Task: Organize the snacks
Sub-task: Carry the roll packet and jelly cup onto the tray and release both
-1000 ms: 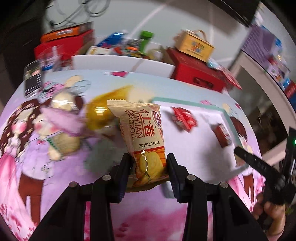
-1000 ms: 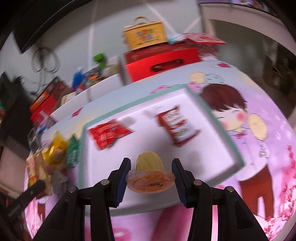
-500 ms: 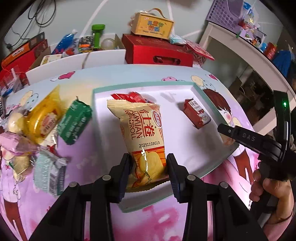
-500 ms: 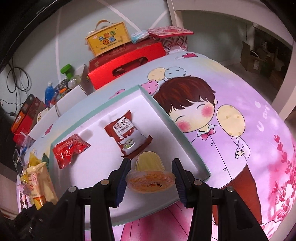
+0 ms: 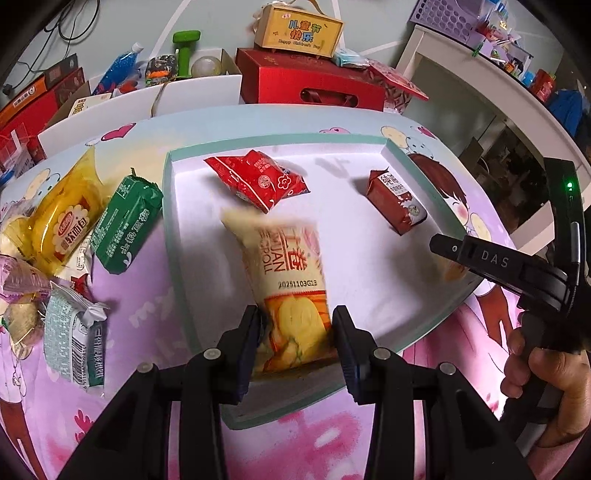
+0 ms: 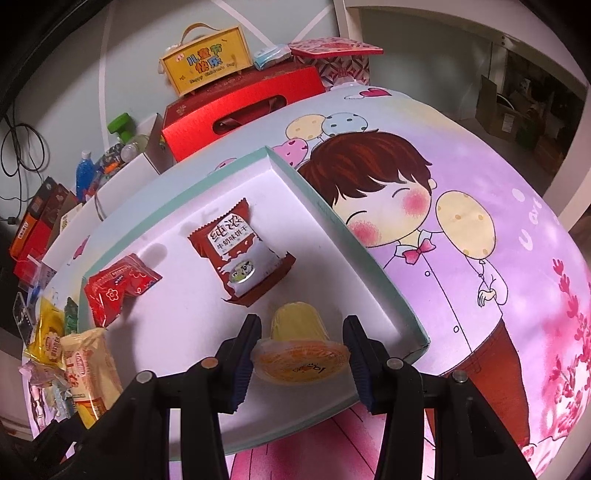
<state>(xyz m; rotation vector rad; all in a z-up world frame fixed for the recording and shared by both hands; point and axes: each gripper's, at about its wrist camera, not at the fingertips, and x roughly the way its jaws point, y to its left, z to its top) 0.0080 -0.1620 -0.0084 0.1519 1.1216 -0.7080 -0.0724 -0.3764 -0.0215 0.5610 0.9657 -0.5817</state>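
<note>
My left gripper (image 5: 295, 332) stands around the lower end of a beige egg-roll packet (image 5: 284, 280); the packet is blurred and the jaws look slightly wider than before. It hangs over the white tray with teal rim (image 5: 173, 236). My right gripper (image 6: 301, 356) is shut on an orange jelly cup (image 6: 301, 350) over the tray's near right part (image 6: 369, 258). In the tray lie a red packet (image 5: 258, 181) (image 6: 118, 288) and a dark red biscuit packet (image 5: 395, 199) (image 6: 240, 254). The right gripper shows at the right of the left wrist view (image 5: 443, 245).
Left of the tray lie loose snacks: a green packet (image 5: 125, 225), a yellow bread packet (image 5: 62, 221), a silver packet (image 5: 74, 350). Behind the table stand a red box (image 5: 314, 85), a yellow gift box (image 5: 299, 31) and white bins (image 5: 199, 92). A cartoon cloth (image 6: 461, 221) covers the table.
Both grippers moved in over the tray. The egg-roll packet now looks blurred and lower between the left jaws, which have spread slightly. The jelly cup stays gripped in the right.
</note>
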